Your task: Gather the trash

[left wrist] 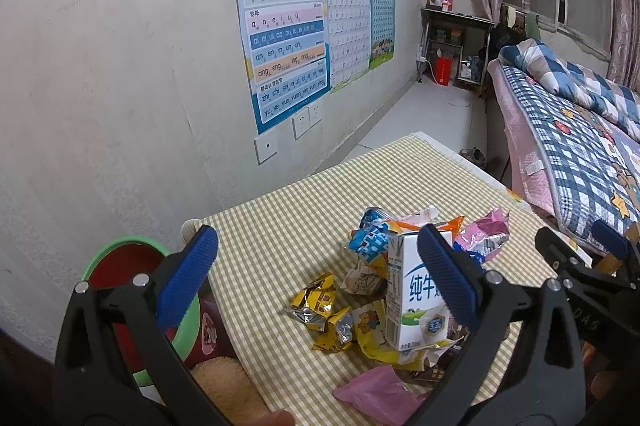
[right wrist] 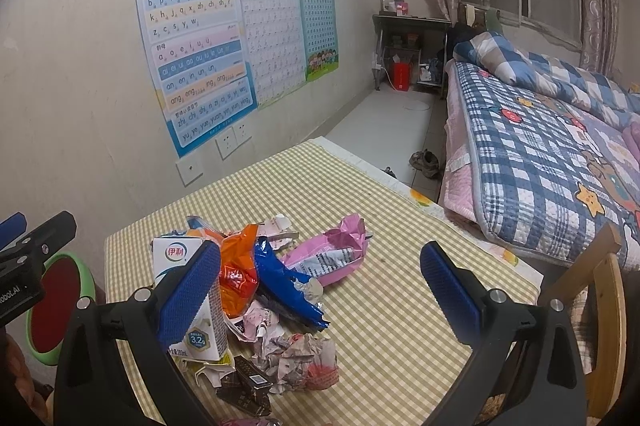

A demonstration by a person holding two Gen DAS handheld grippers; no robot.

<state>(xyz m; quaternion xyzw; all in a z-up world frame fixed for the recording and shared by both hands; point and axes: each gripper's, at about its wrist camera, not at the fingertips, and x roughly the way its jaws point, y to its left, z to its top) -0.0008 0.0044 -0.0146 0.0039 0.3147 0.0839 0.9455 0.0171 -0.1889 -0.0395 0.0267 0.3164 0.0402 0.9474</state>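
Observation:
A heap of trash lies on the yellow checked table (left wrist: 288, 210). A white milk carton (left wrist: 408, 302) stands upright in it, with yellow foil wrappers (left wrist: 320, 310) to its left, a blue wrapper (left wrist: 366, 242) behind and a pink bag (left wrist: 376, 394) in front. My left gripper (left wrist: 318, 276) is open above the heap's left side, holding nothing. In the right wrist view the milk carton (right wrist: 174, 256) sits behind the left finger, beside an orange wrapper (right wrist: 236, 266), a blue wrapper (right wrist: 280, 278), a pink packet (right wrist: 332, 254) and crumpled paper (right wrist: 296, 354). My right gripper (right wrist: 318, 290) is open and empty over them.
A green-rimmed bin (left wrist: 120, 266) with a red inside stands left of the table, by the wall; the bin (right wrist: 56, 306) also shows in the right wrist view. A bed with a checked quilt (right wrist: 540, 154) lies right. A wooden chair back (right wrist: 608, 286) stands at the table's right corner.

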